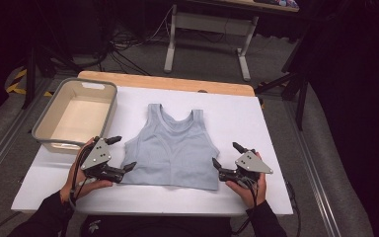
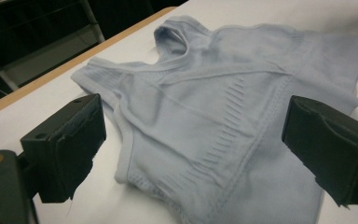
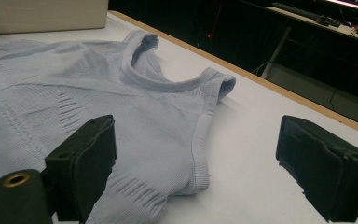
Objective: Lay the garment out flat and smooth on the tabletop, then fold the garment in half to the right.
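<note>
A pale blue crop tank top (image 1: pixel 170 148) lies flat at the centre of the white tabletop (image 1: pixel 237 118), hem toward the person. The left hand-held gripper (image 1: pixel 122 154) sits at the garment's 8 o'clock corner, jaws spread. The right hand-held gripper (image 1: pixel 227 155) sits at its 4 o'clock corner, jaws spread, nothing pinched. Judged step: approach before grasping. The next move calls for closing each jaw pair over a hem corner. The grey bin (image 1: pixel 54 140) at 10 o'clock is empty.
</note>
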A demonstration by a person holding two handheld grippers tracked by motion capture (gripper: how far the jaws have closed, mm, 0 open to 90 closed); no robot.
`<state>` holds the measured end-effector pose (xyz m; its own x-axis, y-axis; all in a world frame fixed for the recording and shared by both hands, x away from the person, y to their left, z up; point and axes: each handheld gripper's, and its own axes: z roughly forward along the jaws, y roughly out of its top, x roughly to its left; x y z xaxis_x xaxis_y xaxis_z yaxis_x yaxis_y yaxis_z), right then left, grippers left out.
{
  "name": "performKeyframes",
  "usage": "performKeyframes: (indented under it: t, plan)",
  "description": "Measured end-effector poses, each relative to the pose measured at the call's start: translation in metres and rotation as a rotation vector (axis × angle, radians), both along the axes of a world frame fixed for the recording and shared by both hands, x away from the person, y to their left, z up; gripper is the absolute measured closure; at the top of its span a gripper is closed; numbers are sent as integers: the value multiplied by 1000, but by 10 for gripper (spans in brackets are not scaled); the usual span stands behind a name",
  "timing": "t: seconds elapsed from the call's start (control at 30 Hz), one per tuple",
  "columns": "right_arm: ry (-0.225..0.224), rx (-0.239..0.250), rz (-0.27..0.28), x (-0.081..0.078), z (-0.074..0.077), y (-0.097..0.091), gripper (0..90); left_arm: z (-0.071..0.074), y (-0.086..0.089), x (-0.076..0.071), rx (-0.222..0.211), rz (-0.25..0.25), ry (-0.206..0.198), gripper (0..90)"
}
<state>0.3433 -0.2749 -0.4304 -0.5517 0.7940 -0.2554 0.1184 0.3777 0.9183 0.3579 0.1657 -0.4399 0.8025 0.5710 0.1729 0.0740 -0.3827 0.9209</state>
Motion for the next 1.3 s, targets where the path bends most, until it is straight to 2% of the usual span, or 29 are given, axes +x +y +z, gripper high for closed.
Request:
performKeyframes:
  t: [0.2,0.3,0.37,0.43,0.67,1.0,1.2,1.3]
  plan:
    - [3,-1,-1,-2,-5,-1,132,-6,5,-2,4,12,21,67]
    - [8,-9,-1,-1,-7,-1,132,-8,7,-4,22,25,18,67]
    - [13,-17,2,0,-8,0,132,-7,10,-6,20,42,6,70]
    - [11,-24,10,1,-8,2,132,-7,13,-7,2,47,16,70]
    - [3,-35,29,6,-7,8,132,-10,16,-9,20,55,25,66]
    - [-1,-17,38,11,-5,11,129,-11,22,-13,26,74,32,60]
    - [-7,8,14,13,-3,9,129,-9,23,-16,33,84,18,67]
    - [-5,3,14,14,-3,8,129,-8,23,-15,46,82,4,70]
